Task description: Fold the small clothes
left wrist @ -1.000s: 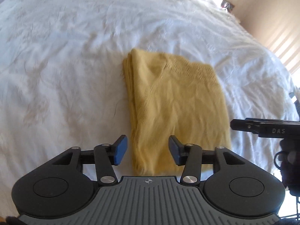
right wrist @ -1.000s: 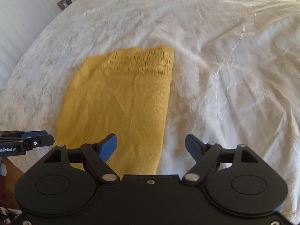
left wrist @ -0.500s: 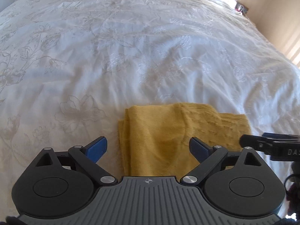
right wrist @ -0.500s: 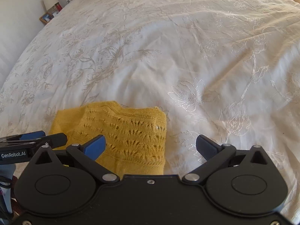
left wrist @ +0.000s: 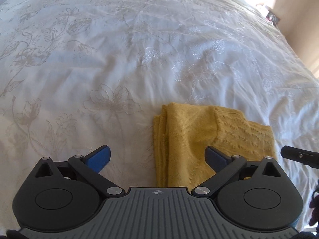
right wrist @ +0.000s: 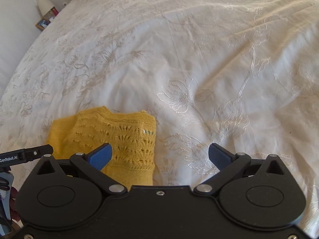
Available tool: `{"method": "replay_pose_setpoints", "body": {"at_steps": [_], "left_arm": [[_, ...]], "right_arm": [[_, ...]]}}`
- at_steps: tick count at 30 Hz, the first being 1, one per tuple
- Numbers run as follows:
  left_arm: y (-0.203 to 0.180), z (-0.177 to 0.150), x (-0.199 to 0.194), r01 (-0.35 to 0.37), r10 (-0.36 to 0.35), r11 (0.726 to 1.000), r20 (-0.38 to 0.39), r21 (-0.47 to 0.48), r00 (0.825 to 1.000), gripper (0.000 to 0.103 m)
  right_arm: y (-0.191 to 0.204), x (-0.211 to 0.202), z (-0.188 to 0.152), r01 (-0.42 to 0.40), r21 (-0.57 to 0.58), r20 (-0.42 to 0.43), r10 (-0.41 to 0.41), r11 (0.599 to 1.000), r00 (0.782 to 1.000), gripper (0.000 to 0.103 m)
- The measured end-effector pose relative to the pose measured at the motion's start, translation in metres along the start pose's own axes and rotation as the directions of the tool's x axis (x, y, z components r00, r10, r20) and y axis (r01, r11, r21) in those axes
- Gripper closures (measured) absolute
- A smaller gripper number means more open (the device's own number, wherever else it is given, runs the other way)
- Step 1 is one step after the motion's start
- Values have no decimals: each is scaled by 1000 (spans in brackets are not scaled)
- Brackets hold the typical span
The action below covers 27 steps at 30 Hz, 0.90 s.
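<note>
**Q:** What do the two wrist views show?

**A:** My left gripper (left wrist: 157,157) is spreading its jaws toward their widest. The near left edge of the yellow knit garment (left wrist: 199,139) lies in the gap below them, but the pads press on nothing. My right gripper (right wrist: 160,156) stands wide apart and empty, its left pad over the lacy panel, its right pad over bare cover. Neither tong holds cloth.

**Q:** Where does the garment lie?

**A:** It lies folded into a compact rectangle on the white bedspread (left wrist: 119,59), toward the near edge of the bed, flat and apart from anything else. Stacked layers show along its left side. The openwork knit is uppermost on its right half.

**Q:** What could go wrong from here?

**A:** In my judgement, three things. A low pad could snag the open lace stitches and drag the top layer as I draw away. A careless sweep could splay the loose stacked edges. Another fold taken through only some of the layers would skew the packet, because knit stretches and slips over itself.

**Q:** What of the surface and the room?

**A:** The bedspread is soft, rumpled and embroidered with pale flowers. It gives under pressure, so a crease set on it will not hold sharply. A lamp (right wrist: 45,4) and a framed picture (right wrist: 42,23) sit beyond the far left corner of the bed. Strong daylight washes out the far right.
</note>
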<state>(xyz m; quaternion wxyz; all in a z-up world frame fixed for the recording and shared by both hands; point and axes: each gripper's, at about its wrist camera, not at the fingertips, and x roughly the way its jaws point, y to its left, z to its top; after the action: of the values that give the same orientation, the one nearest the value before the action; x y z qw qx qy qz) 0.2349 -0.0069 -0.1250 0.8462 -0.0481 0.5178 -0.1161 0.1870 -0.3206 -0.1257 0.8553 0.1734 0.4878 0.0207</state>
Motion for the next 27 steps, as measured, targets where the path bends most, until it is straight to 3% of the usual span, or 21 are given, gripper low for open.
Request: {"method": "replay_pose_setpoints", "body": {"at_steps": [5, 11, 14, 19, 23, 27], "left_arm": [[-31, -18, -35, -1, -1, 997, 33, 73, 999, 0], [-64, -44, -71, 1, -8, 994, 69, 109, 998, 2], [-77, -55, -90, -42, 31, 993, 98, 112, 995, 2], [-92, -64, -116, -202, 190, 976, 132, 80, 973, 2], [-93, -71, -132, -224, 214, 973, 140, 58, 967, 2], [-92, -80, -143, -216, 206, 974, 142, 61, 968, 2]], "right_arm": [[17, -44, -16, -7, -108, 76, 15, 994, 997, 1], [32, -81, -39, -15, -156, 132, 36, 988, 991, 1], [38, -101, -50, -23, -201, 178, 59, 979, 982, 1], [49, -128, -65, 15, -201, 248, 36, 979, 968, 1], [52, -142, -74, 73, -160, 248, -31, 984, 968, 1], [51, -148, -81, 44, -121, 227, -16, 992, 974, 1]]}}
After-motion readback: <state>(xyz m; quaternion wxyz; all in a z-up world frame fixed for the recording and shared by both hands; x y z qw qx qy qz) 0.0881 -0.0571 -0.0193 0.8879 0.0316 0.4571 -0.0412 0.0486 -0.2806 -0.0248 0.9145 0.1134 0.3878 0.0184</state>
